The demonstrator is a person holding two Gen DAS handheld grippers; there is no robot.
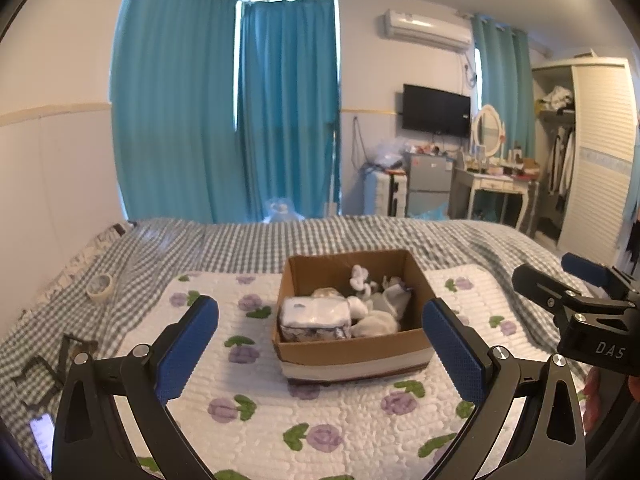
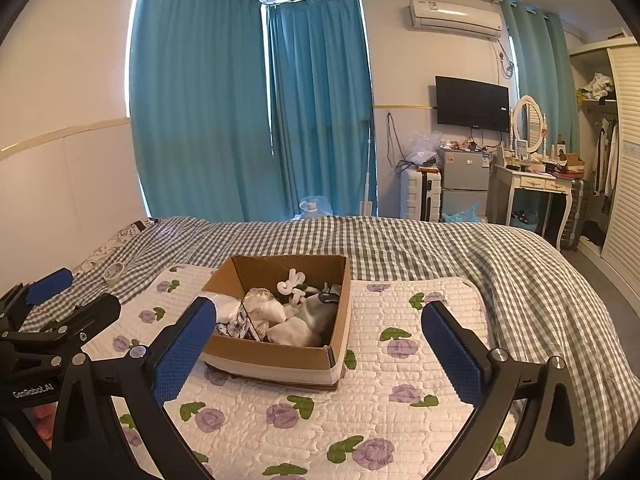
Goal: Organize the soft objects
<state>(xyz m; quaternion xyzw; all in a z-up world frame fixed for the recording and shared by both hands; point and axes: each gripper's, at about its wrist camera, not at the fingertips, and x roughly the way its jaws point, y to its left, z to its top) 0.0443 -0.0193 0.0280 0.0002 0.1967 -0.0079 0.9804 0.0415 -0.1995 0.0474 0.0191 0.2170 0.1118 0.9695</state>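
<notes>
Cardboard box (image 1: pixel 352 354) at the centre of the white quilted mat (image 1: pixel 224 364) with purple flowers, on the checked bedspread (image 1: pixel 248 240). Filled with a jumble of soft things: a wrapped white bundle with dark print (image 1: pixel 314 316) against the near-left wall, pale socks or cloths (image 2: pixel 296 328) heaped beside it, a white plush figure (image 2: pixel 292 280) poking up toward the back. Hard to tell the single items apart in the heap. Nothing soft left lying on the mat around the box, as far as either view shows, so collecting judged largely or wholly done; perhaps only tidying inside the box remaining, or nothing. Left gripper (image 1: pixel 320 344) held low in front of the box, jaws spread wide and empty, box framed between the blue pads. Right gripper (image 2: pixel 320 344) likewise spread wide, grasping nothing, box just left of its centre line. Both well short of the box, touching nothing. Farther out on the bedspread, off the mat to the left: a roll of tape (image 1: pixel 100 286), some dark metal pieces (image 1: pixel 60 360), and a phone (image 1: pixel 42 440) at the near edge, none of them soft, so likely outside the job.
</notes>
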